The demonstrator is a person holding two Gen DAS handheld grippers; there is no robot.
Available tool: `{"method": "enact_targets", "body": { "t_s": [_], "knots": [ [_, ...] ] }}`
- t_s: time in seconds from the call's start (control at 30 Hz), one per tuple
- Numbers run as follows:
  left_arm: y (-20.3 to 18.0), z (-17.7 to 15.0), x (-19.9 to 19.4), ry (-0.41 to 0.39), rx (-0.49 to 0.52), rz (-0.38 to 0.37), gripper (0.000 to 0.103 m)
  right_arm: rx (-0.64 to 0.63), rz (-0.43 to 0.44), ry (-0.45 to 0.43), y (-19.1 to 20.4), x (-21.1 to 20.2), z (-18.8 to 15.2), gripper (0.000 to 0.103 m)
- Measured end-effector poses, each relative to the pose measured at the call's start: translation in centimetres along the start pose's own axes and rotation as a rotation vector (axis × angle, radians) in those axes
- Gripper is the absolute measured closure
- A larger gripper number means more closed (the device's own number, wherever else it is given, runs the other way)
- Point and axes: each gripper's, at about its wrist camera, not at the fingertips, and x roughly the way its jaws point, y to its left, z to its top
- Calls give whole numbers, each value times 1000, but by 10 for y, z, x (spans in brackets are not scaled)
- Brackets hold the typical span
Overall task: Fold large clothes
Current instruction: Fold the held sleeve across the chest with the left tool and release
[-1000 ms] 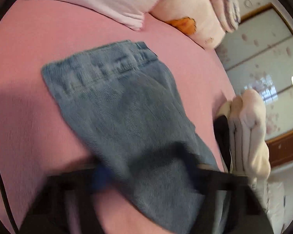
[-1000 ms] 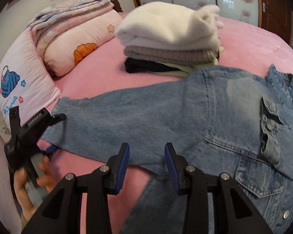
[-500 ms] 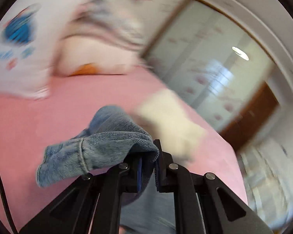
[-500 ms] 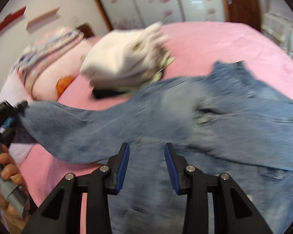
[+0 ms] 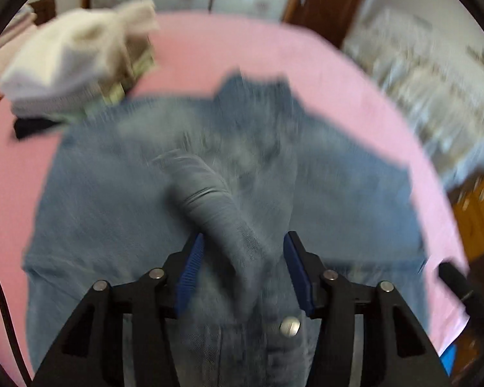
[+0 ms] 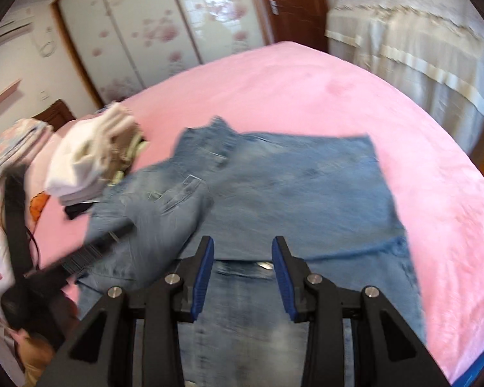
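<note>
A: So the faded blue denim jacket is lying across the middle of the pink bedspread, and its sleeve is flopped over the body. The left gripper has its jaws opening, with the sleeve between the pads but looking loose.

B: And the right gripper?

A: Part-open, nothing in it, bottom centre over the hem. I'd guess the sleeve-fold step, and next up is the other sleeve. There's a stack of folded cream and grey clothes at the left.

Left gripper jaws opening, denim sleeve loose between them, over denim jacket. Folded clothes stack at ten o'clock on pink bed.
</note>
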Motion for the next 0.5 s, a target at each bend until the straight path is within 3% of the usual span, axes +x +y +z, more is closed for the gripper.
{"method": "enact_targets", "body": {
  "t_s": [0.07, 0.17, 0.3, 0.43, 0.5],
  "knots": [
    [0, -15, 5, 43, -1, -7, 53, 17, 1, 26, -11, 5, -5, 65],
    [4, -25, -13, 32, 7, -44, 50, 13, 22, 39, -12, 9, -10, 65],
    [39, -38, -71, -65, -2, -1, 22, -27, 75, 45, 6, 10, -10, 65],
    [79, -35, -94, -98, -92, 48, 21, -107, 129, 51, 40, 17, -10, 63],
    [105, -37, -97, -107, -157, 49, 21, -154, 153, 55, 59, 22, -10, 55]
  ]
}}
